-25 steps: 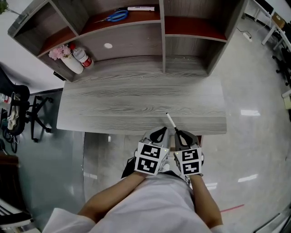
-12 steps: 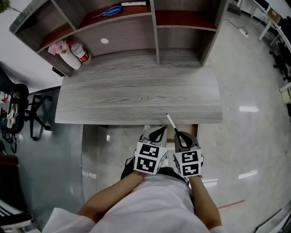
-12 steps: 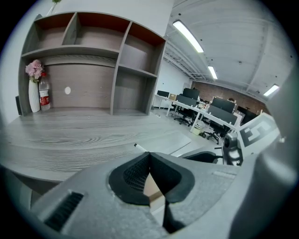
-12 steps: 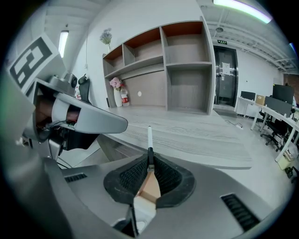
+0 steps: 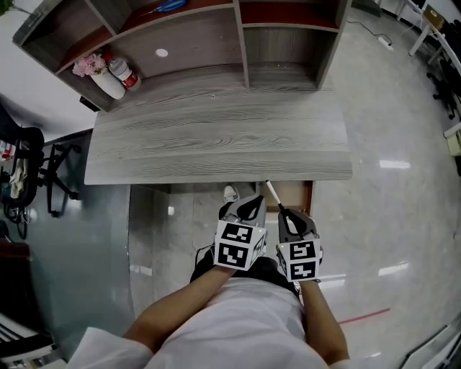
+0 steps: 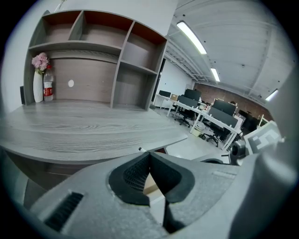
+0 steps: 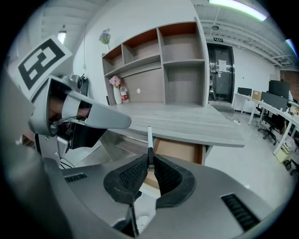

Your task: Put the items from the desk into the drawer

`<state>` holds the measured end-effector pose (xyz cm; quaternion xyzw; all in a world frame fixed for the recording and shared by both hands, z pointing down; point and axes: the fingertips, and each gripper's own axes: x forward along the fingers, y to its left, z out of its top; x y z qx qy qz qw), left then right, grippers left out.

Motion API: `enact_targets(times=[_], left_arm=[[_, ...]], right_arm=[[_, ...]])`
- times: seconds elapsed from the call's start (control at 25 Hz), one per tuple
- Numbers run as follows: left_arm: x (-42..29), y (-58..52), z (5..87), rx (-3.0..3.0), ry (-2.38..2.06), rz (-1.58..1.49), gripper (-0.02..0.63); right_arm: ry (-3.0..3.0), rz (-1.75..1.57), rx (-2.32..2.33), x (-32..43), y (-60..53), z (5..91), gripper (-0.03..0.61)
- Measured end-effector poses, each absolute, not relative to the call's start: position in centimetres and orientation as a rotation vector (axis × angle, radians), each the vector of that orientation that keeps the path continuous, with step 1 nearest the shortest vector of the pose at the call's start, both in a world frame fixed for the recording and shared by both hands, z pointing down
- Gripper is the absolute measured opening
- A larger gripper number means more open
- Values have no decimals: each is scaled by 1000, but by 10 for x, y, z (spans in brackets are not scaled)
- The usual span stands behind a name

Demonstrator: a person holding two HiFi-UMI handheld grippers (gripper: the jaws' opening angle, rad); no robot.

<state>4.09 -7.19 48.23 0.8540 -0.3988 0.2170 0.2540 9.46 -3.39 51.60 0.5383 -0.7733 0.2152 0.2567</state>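
A white pen [image 5: 271, 193] with a black end juts forward from my right gripper [image 5: 282, 212], which is shut on it just in front of the grey wooden desk [image 5: 216, 137]. In the right gripper view the pen [image 7: 149, 139] points at the desk's front edge, above the open brown drawer [image 7: 180, 150]. From above, that drawer [image 5: 297, 193] shows under the desk's right end. My left gripper [image 5: 251, 207] hangs beside the right one, shut with nothing between its pads [image 6: 140, 170]. The left gripper view catches the pen's tip [image 6: 140, 149] just past the jaws.
A shelf unit [image 5: 241, 32] stands at the desk's back, with a white vase of pink flowers [image 5: 101, 78] and a bottle [image 5: 121, 70] at its left and blue scissors [image 5: 169, 6] on a shelf. A chair [image 5: 29, 173] is left of the desk. Glossy floor lies to the right.
Both grippers and the pen have drawn back from the desk's front edge. The desk sits farther up the head view, and the open drawer under it has come into sight.
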Motion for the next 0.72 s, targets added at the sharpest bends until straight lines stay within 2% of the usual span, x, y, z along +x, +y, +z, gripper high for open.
enact_targets(times=[0.72], left_arm=[[38, -69, 529, 2247, -1082, 630, 5]], right_arm=[[-1974, 712, 1419, 98, -37, 607, 38]])
